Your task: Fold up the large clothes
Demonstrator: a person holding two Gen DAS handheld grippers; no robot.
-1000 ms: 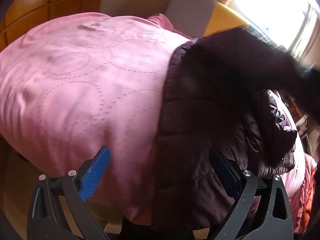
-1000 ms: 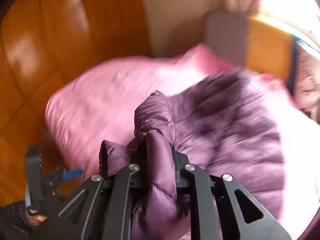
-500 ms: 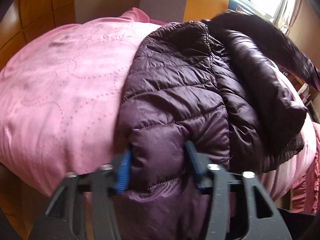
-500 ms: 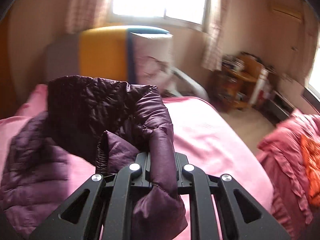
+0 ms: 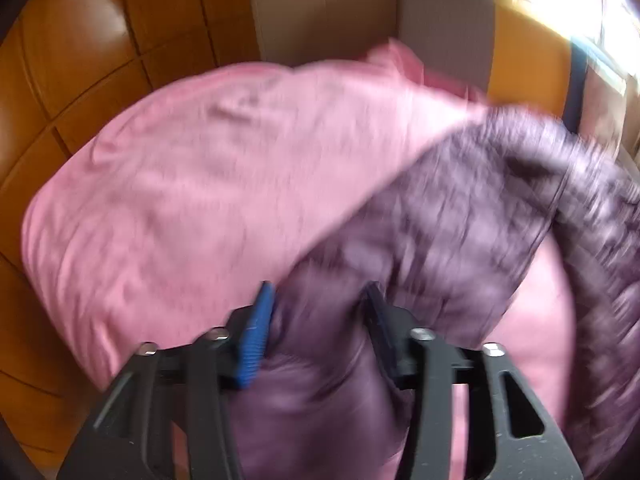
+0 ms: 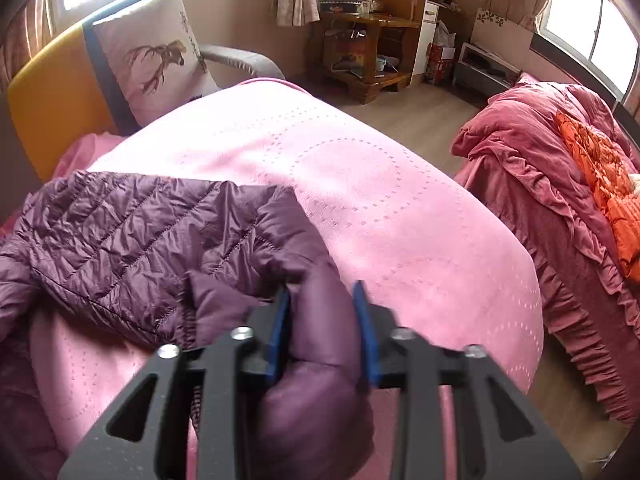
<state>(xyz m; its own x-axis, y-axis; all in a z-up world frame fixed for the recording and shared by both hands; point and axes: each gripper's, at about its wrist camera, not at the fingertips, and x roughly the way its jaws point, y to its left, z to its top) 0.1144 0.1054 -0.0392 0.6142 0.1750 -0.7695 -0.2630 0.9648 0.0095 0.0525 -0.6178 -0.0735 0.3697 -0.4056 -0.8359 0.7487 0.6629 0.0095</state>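
Note:
A dark purple quilted puffer jacket (image 6: 132,232) lies on a pink bedspread (image 6: 380,200). My right gripper (image 6: 322,308) has a fold of the jacket between its blue pads, which stand a little apart around the puffy cloth. The jacket stretches away to the left from it. In the blurred left wrist view, my left gripper (image 5: 320,312) is shut on another part of the jacket (image 5: 480,216), which runs off to the right over the pink bedspread (image 5: 200,200).
An orange padded headboard (image 5: 80,60) stands behind the bed. A yellow and grey chair with a deer cushion (image 6: 156,56) is beside the bed. A second bed with red ruffled bedding (image 6: 560,184) is to the right, and a wooden desk (image 6: 372,40) stands at the far wall.
My left gripper closed on the jacket's edge and has pulled it; its view is now blurred. My right gripper carried its fold to the right and down toward the bedspread, its pads now slightly wider.

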